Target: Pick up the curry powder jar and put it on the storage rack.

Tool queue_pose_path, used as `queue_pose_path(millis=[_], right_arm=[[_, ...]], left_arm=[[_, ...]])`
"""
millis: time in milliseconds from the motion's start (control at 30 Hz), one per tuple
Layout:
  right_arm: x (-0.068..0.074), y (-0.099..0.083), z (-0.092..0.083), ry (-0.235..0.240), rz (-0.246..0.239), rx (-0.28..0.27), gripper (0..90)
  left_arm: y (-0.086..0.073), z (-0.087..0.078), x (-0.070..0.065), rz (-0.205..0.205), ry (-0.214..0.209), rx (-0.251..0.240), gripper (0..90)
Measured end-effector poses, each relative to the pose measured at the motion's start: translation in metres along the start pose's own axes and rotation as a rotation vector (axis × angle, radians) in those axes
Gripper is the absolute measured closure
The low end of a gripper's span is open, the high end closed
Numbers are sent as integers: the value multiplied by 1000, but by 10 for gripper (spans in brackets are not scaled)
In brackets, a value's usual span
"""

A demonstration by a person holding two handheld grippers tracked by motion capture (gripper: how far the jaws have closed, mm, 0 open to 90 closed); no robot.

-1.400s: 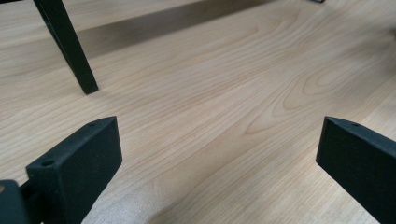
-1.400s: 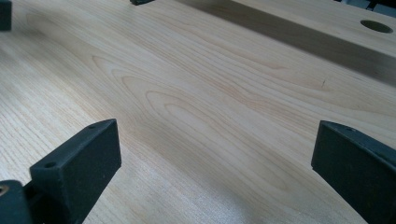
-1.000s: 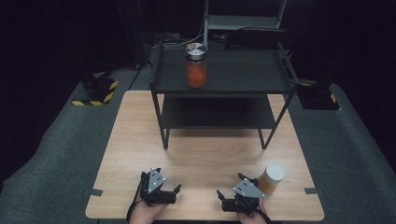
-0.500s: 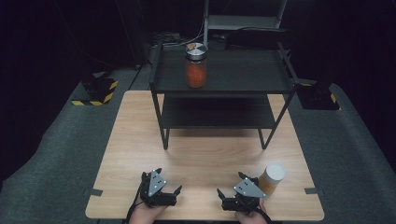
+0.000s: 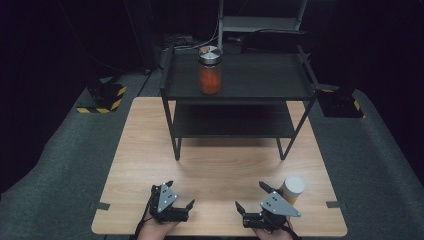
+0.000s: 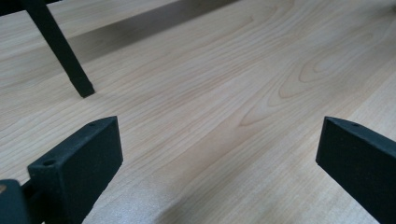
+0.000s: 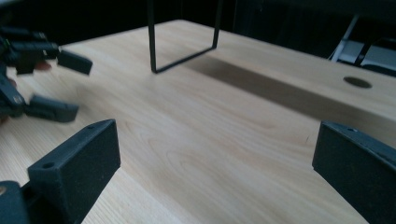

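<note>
Sitting on a wooden table [image 5: 150,130], a black two-tier shelf [image 5: 240,90] holds an orange-filled jar [image 5: 209,70] on its top tier at 12 o'clock. Left gripper [image 5: 181,197] at 7 o'clock, jaws wide, empty. Right gripper [image 5: 252,197] at 5 o'clock, jaws wide, empty, with a small white-lidded cup [image 5: 292,189] just beside it.

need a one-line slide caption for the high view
Two open hand-held grippers, left and right, rest at the near edge of a light wooden table; cream-capped cylindrical container beside the right one, orange-filled glass jar atop black metal shelf.
</note>
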State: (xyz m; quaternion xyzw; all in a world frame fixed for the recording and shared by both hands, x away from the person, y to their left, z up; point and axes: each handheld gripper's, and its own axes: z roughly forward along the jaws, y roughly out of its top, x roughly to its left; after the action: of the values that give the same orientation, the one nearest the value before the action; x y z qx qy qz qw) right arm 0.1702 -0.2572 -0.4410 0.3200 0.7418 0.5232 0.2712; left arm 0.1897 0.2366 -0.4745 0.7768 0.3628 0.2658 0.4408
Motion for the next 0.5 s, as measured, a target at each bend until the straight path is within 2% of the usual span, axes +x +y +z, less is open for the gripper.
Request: queue_pose_path(millis=[267,500], right_arm=[[-4,8,-16,-12,1,-42,0],[-12,9,-29,-68,4,-57,0]], left_arm=[[0,-1,1,2,-12,2,8],[-1,-1,2,-1,-21,-2,7]])
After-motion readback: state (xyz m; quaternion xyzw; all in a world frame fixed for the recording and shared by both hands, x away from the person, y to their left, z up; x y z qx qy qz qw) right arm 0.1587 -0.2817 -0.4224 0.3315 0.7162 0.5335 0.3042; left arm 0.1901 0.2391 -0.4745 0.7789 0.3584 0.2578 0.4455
